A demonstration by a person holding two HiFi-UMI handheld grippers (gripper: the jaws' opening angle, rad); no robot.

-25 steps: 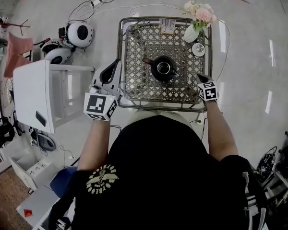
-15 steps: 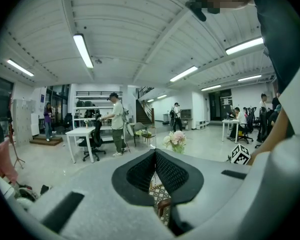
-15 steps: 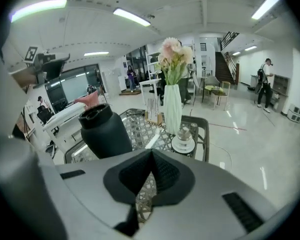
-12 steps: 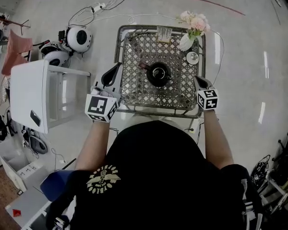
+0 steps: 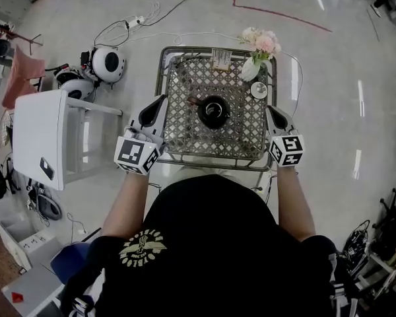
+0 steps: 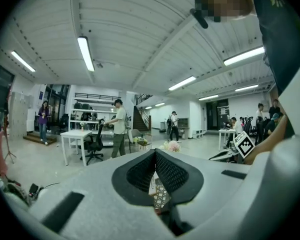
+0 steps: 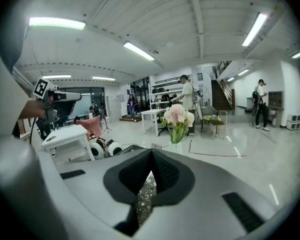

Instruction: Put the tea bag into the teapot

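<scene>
A black teapot (image 5: 213,111) stands in the middle of the woven table top (image 5: 185,127), its mouth uncovered. At the table's back edge lies a small pale packet (image 5: 220,59), perhaps the tea bags; too small to tell. My left gripper (image 5: 160,100) hovers at the table's left edge, jaws shut with nothing between them. My right gripper (image 5: 270,109) hovers at the right edge, shut and holding nothing. In the left gripper view the fingertips (image 6: 154,151) meet. The right gripper view shows the same closed tips (image 7: 151,150) with the weave visible below.
A vase of pink flowers (image 5: 259,46) stands at the back right corner beside a small white dish (image 5: 259,90). A white side table (image 5: 43,137) is on the left, with round white devices (image 5: 107,46) and cables on the floor. People stand far off in the hall.
The right gripper has risen, and its jaws now show beside the table's right edge. The left gripper has lifted slightly. The table looks smaller and farther in the head view.
</scene>
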